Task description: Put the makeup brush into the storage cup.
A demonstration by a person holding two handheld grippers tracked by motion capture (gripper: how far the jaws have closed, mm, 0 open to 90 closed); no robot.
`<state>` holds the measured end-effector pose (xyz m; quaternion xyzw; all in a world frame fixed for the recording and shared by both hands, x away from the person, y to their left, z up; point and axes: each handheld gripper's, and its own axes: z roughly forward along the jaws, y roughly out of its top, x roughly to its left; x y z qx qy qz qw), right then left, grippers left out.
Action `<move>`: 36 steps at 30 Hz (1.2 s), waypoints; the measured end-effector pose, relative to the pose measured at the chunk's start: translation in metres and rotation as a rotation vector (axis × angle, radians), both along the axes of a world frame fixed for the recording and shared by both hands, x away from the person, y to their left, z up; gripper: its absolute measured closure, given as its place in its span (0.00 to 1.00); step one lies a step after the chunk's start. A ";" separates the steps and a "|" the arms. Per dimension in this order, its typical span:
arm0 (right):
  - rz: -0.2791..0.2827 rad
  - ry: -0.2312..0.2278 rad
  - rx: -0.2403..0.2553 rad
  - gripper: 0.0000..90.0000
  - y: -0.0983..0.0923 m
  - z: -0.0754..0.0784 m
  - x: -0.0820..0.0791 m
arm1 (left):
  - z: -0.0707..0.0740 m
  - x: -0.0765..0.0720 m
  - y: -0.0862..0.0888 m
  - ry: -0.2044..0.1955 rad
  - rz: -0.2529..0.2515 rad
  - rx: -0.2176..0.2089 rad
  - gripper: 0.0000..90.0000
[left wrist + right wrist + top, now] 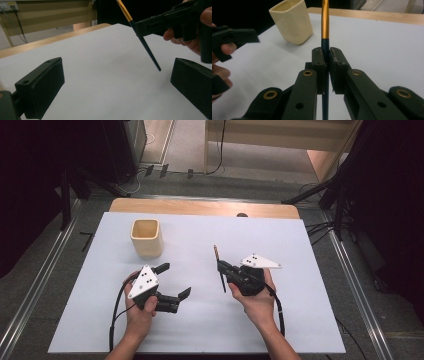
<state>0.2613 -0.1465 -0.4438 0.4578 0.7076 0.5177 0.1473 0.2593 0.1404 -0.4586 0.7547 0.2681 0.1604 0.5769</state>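
On the table (75,330), cup (146,238) stands upright, inside unseen.

No readable text, label, brand, number or sign appears on anything.

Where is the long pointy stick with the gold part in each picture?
High view: the stick is right of centre, clamped in the right gripper.
Left gripper view: upper right, slanting down toward the white sheet.
Right gripper view: centre, upright between the shut jaws.
Shared landmark: the white sheet.
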 end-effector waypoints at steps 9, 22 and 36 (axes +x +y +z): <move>0.023 -0.066 0.070 0.94 0.003 -0.003 -0.007 | -0.002 0.003 -0.028 0.077 -0.083 -0.078 0.07; 0.087 -0.120 0.155 0.94 0.016 -0.003 -0.017 | -0.007 0.003 -0.044 0.148 -0.112 -0.055 0.39; 0.114 -0.157 0.187 0.94 0.031 -0.011 -0.025 | -0.006 0.004 -0.050 0.232 -0.100 -0.065 0.70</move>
